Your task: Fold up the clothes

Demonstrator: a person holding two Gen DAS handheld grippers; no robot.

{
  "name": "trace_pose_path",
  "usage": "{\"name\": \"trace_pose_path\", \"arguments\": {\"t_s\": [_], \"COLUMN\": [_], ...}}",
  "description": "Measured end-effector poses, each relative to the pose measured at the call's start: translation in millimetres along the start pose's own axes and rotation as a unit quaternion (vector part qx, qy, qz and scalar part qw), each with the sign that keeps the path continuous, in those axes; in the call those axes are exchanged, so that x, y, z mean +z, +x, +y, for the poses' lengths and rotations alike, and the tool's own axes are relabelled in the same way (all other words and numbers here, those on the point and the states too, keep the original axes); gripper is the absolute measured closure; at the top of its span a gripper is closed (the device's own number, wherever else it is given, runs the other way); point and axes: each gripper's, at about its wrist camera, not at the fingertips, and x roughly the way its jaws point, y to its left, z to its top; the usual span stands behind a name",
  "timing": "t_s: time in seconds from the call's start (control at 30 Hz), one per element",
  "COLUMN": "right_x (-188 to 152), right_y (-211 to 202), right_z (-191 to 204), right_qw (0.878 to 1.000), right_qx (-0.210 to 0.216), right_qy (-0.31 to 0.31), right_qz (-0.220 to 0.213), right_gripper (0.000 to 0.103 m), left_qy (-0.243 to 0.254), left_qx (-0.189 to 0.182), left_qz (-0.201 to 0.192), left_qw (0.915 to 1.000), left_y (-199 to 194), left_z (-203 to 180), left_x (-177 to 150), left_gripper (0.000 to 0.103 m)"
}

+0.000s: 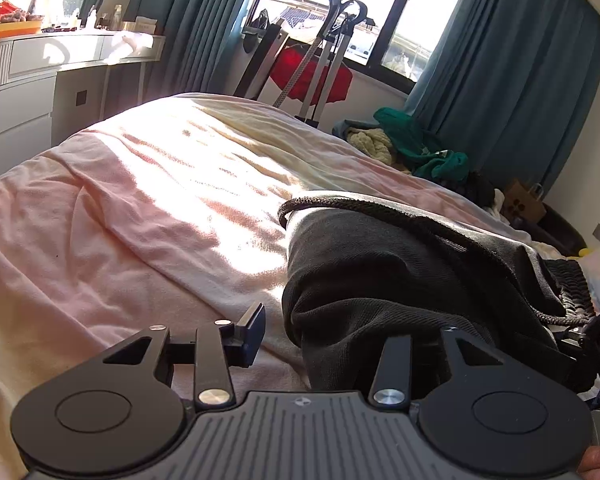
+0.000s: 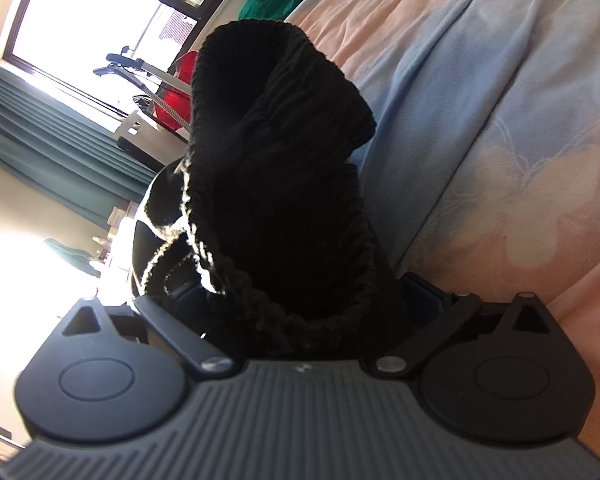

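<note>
The left gripper (image 1: 342,340) stands wide open: its left finger (image 1: 252,334) is bare above the pink sheet (image 1: 140,208), while the right finger is buried under a dark grey garment (image 1: 380,272), so nothing is pinched between them. That garment lies on the bed at the lower right of the left wrist view, a braided black cord (image 1: 340,200) running along its top edge. The right gripper (image 2: 296,304) has a thick black knit piece (image 2: 276,152) bunched between its fingers; the cloth fills the gap and hides the pads, so I cannot tell whether it is clamped. Beside it lies a pale blue blanket (image 2: 480,100). Beyond the bed sit one heap of green and cream clothes (image 1: 412,144), one brown paper bag (image 1: 524,200), contents unseen, two teal curtains (image 1: 520,60) and a white dresser (image 1: 40,80).
</note>
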Motion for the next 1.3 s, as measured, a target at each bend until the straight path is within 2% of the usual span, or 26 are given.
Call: {"name": "trace_pose_path", "arguments": {"t_s": [0.1, 0.2, 0.27, 0.4, 0.57, 0.63, 0.7, 0.9, 0.93, 1.0, 1.1, 1.2, 1.3], "right_x": [3.8, 5.6, 8.4, 7.7, 8.5, 11.4, 13.1, 14.4, 14.6, 10.4, 6.3, 3.8, -5.3], "right_y": [-15.6, -23.5, -19.1, 3.8, 19.7, 18.5, 13.2, 3.0, 1.4, 6.4, -1.6, -11.9, -23.2], "right_z": [10.7, 18.3, 13.6, -4.7, -3.3, 6.2, 15.2, 10.6, 9.7, 5.5, 1.9, 31.3, 57.0], "right_qw": [0.997, 0.992, 0.995, 0.999, 1.000, 1.000, 0.999, 0.998, 0.997, 1.000, 1.000, 0.997, 0.988], "right_qx": [0.076, 0.115, 0.096, 0.030, 0.011, 0.017, 0.044, 0.066, 0.069, 0.024, 0.002, -0.007, -0.004], "right_qy": [0.004, -0.006, 0.002, 0.023, 0.016, 0.007, -0.002, 0.011, 0.013, 0.006, 0.006, -0.071, -0.137], "right_qz": [-0.028, -0.047, -0.038, -0.001, 0.018, 0.017, 0.002, -0.013, -0.016, -0.003, -0.004, -0.031, -0.064], "right_gripper": [0.000, 0.000, 0.000, 0.001, 0.000, 0.000, 0.000, 0.001, 0.004, 0.021, 0.035, 0.044, 0.048], "left_qy": [-0.008, -0.019, -0.025, -0.010, -0.009, -0.012, -0.014, -0.014, -0.011, 0.003, 0.014, -0.005, -0.019], "left_qx": [0.004, 0.008, 0.008, 0.013, 0.014, 0.014, 0.016, 0.015, 0.014, 0.014, 0.018, 0.015, 0.014], "left_qz": [0.000, 0.002, 0.005, 0.003, 0.000, -0.002, -0.002, -0.003, -0.003, -0.007, -0.011, -0.005, -0.001], "left_qw": [1.0000, 0.9998, 0.9997, 0.9999, 0.9999, 0.9998, 0.9998, 0.9998, 0.9998, 0.9999, 0.9997, 0.9999, 0.9997], "left_y": [1.2, 3.1, 4.3, 4.1, 3.3, 3.3, 3.5, 3.1, 2.9, 2.1, 1.2, 1.5, 1.1], "left_z": [2.8, 7.3, 8.9, 4.8, 5.9, 7.5, 8.6, 8.4, 7.5, 3.2, -0.7, 5.4, 10.8], "left_x": [-0.1, 0.1, 0.5, -0.8, -2.2, -2.9, -2.9, -2.6, -2.7, -3.6, -4.4, -3.2, -2.1], "left_gripper": [0.055, 0.054, 0.053, 0.053, 0.052, 0.051, 0.050, 0.050, 0.050, 0.050, 0.050, 0.050, 0.050]}}
